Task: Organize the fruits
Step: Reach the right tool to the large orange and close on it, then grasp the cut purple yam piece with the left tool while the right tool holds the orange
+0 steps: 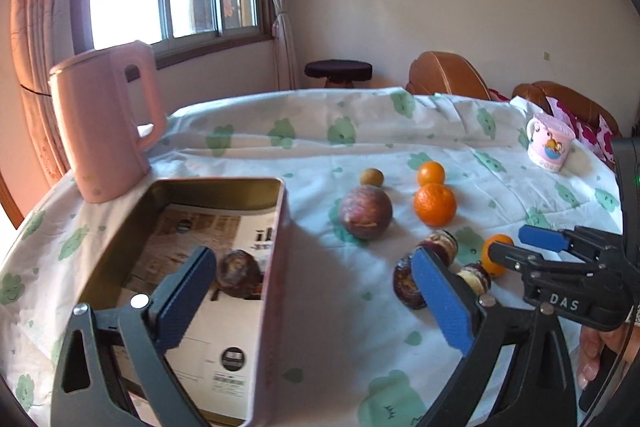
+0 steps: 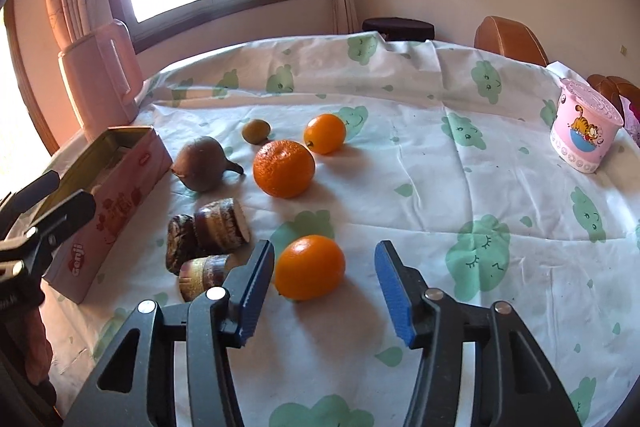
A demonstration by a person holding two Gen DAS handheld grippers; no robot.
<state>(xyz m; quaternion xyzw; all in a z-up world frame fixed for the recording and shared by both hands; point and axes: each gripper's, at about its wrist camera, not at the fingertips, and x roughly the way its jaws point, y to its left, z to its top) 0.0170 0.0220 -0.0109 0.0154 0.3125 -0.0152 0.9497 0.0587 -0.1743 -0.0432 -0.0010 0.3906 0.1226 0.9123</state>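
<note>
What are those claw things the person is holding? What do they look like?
Each is a handheld two-finger tool. The left gripper and right gripper have dark grey-black angular frames with triangular cut-outs, silver pivot bolts and flat blue ribbed pads. The left view shows white letters "DAS" on the right one. No sleeve shows.

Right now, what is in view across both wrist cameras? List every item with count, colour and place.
tin: 1, pink, table's left side
dark fruit: 1, brown, inside tin
oranges: 3, orange, mid table
round fruit: 1, purplish, beside tin
small fruit: 1, olive, behind oranges
cut pieces: 3, brown, near tin
kettle: 1, pink, behind tin
cup: 1, pink, far right
left tongs: open, over tin's wall
right tongs: open, around nearest orange
</note>
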